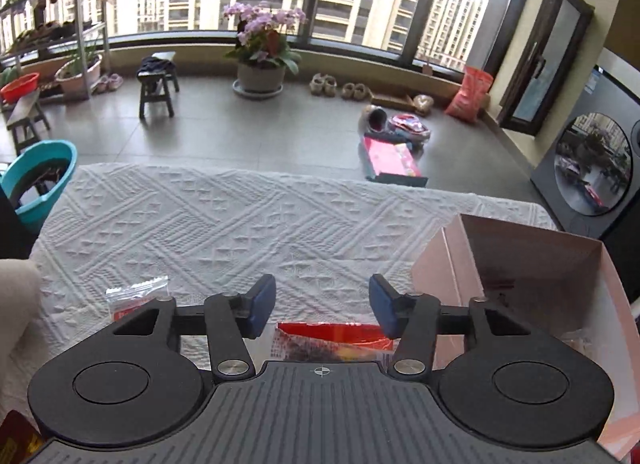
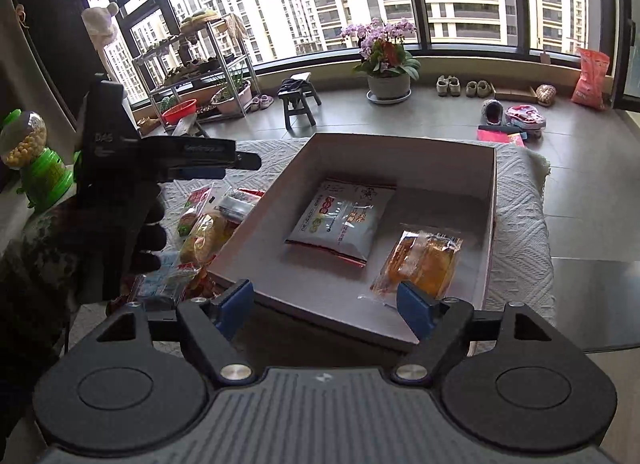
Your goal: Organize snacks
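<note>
Now, both grippers gape empty: left gripper [image 1: 322,306] hovers over the red packet [image 1: 332,340] beside the box [image 2: 491,200]; lower squarely, pinch its middle, lift clear of the wall

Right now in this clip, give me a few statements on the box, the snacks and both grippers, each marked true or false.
1. The box holds two snack packets. True: a white packet and an orange packet.
2. The right gripper is shut on the orange packet. False: it is open and holds nothing.
3. More snacks lie on the cloth left of the box. True.
4. The left gripper grips a red packet. False: it is open, and the red packet lies below it.
5. The box has a closed lid. False: its top is open.
</note>
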